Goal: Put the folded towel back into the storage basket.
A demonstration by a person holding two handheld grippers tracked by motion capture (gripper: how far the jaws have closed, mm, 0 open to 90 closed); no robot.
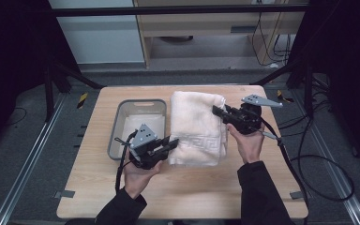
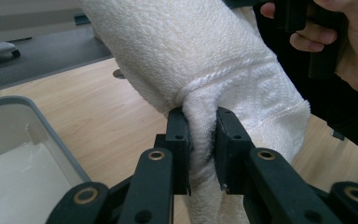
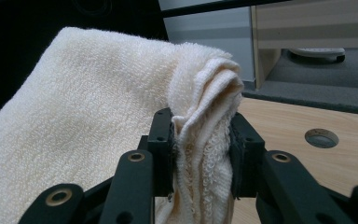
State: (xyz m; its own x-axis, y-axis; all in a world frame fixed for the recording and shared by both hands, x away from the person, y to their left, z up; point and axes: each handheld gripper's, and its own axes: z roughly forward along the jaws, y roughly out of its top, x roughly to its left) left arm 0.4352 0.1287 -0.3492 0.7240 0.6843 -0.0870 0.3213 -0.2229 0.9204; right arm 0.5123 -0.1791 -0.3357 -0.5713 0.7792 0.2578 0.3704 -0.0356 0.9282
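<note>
On the pale wooden table (image 1: 183, 192) beside a grey plastic bin (image 1: 117, 123), my left gripper (image 1: 165, 146) and right gripper (image 1: 219, 112) each pinch the folded cream terry towel (image 1: 194, 126), seemingly gripped but not yet moved

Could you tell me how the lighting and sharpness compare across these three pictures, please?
High view: dim and soft, with black surroundings, while the table is evenly lit and the towel is the brightest thing. Left gripper view: brighter; towel pile crisp near the left gripper, the hand behind slightly soft. Right gripper view: towel folds sharp at the right gripper, upper left background black.
</note>
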